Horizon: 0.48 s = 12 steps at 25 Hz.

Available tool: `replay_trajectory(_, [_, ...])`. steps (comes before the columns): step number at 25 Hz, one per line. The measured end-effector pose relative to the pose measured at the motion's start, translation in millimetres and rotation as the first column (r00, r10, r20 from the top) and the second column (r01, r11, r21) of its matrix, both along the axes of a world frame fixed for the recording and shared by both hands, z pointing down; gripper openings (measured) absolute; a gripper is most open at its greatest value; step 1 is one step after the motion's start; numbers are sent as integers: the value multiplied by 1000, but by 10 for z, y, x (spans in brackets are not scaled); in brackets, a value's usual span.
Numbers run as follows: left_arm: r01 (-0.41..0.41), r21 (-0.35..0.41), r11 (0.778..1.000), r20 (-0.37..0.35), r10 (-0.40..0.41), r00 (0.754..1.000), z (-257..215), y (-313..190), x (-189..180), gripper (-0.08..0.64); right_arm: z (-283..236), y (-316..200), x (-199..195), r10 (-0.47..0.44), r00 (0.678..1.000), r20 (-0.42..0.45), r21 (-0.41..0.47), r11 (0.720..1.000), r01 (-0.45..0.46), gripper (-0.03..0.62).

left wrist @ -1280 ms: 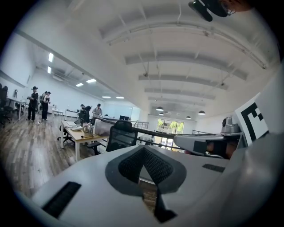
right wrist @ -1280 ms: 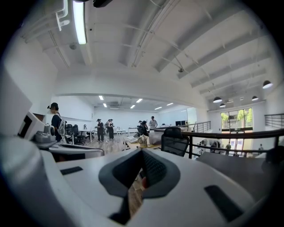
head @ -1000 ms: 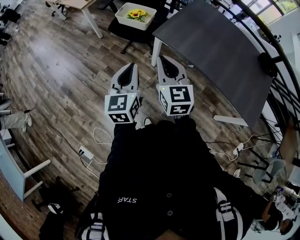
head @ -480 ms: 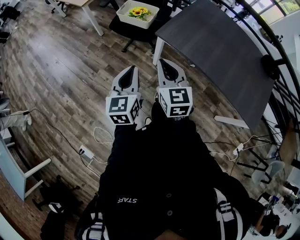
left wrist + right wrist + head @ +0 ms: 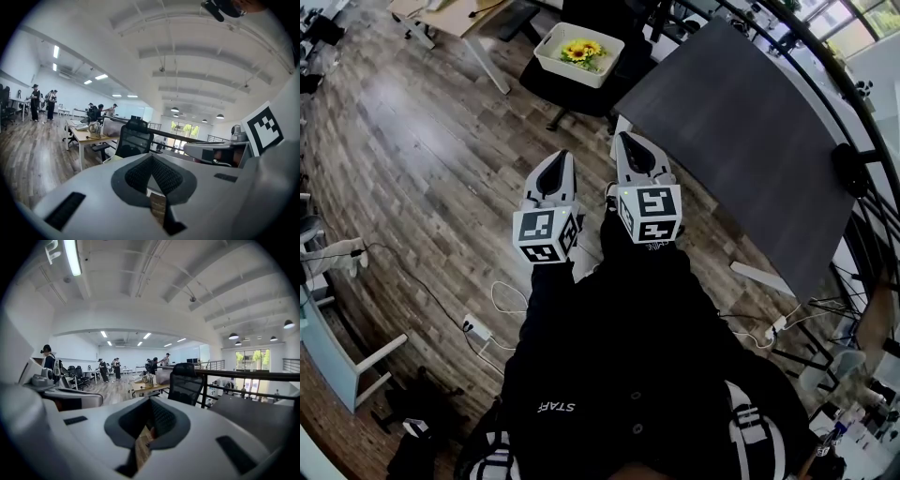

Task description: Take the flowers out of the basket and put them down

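A white basket (image 5: pixel 555 58) with yellow sunflowers (image 5: pixel 581 49) in it sits on a black office chair (image 5: pixel 572 84), far ahead of me at the top of the head view. My left gripper (image 5: pixel 563 156) and right gripper (image 5: pixel 624 138) are held side by side in front of my body, well short of the basket, both pointing toward it. Each has its jaws shut with nothing between them. In the left gripper view the left gripper (image 5: pixel 152 157) points at the chair's black backrest (image 5: pixel 134 139); the right gripper (image 5: pixel 151 401) also faces that backrest (image 5: pixel 183 382).
A dark grey table (image 5: pixel 741 131) stands to the right of the chair, its white leg (image 5: pixel 617 131) close beside the right gripper. A wooden desk (image 5: pixel 450 14) stands at the far left. Cables and a power strip (image 5: pixel 473 328) lie on the wooden floor. Several people stand far off (image 5: pixel 42 101).
The basket and chair have come nearer and sit lower in the head view. Both grippers stay shut and side by side, carried forward over the floor.
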<state>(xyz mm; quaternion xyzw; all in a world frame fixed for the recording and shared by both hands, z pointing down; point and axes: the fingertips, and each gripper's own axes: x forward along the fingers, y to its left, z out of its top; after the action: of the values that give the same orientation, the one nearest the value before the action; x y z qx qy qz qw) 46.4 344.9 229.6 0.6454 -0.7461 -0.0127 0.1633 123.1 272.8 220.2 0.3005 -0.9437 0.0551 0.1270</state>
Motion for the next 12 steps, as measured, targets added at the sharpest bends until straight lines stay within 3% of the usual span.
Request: replay_trajectory(12, [22,-59,998,-6,-23,1000,194,-1967,-779,0,202,-1883,-711,-33,999,-22,-68,997,31,12])
